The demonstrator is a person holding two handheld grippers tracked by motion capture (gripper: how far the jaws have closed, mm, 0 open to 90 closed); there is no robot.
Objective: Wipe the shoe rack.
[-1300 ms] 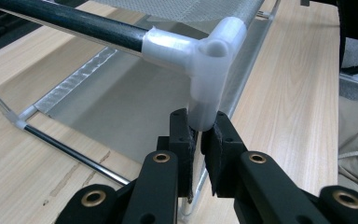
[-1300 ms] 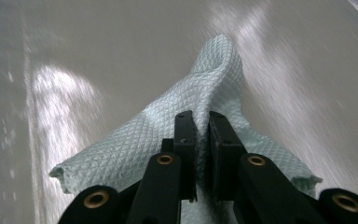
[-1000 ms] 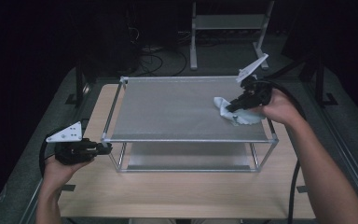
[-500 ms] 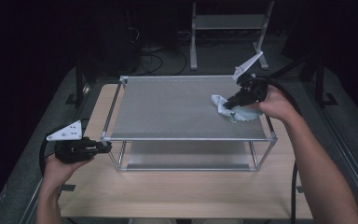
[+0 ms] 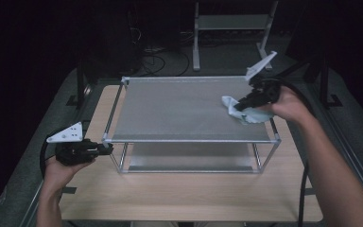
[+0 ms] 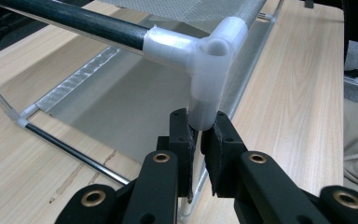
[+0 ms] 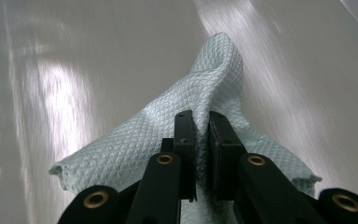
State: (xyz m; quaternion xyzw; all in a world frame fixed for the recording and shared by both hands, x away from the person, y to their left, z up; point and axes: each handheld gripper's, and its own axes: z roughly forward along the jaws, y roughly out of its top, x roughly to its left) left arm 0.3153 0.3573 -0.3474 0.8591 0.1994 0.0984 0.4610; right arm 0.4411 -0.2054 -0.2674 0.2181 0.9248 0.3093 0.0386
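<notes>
A metal-framed rack stands on the wooden table, and its grey mesh top shelf (image 5: 179, 109) faces the high view. My left gripper (image 5: 105, 149) (image 6: 199, 122) is shut on the rack's front-left corner post, just under the white plastic corner joint (image 6: 209, 60). A pale green waffle cloth (image 5: 231, 105) (image 7: 214, 70) lies bunched on the shelf's right side. My right gripper (image 5: 240, 104) (image 7: 200, 119) is shut on a fold of it and presses it to the mesh.
A lower grey shelf (image 5: 189, 161) sits inside the rack frame. The light wooden table (image 5: 189, 198) extends in front of the rack and to both sides. Behind the table are cables (image 5: 160, 56) and a metal stand (image 5: 227, 28) in the dark.
My right gripper has slid the cloth a short way over the shelf, first left and farther off, then back to the right. The left gripper has stayed on the corner post.
</notes>
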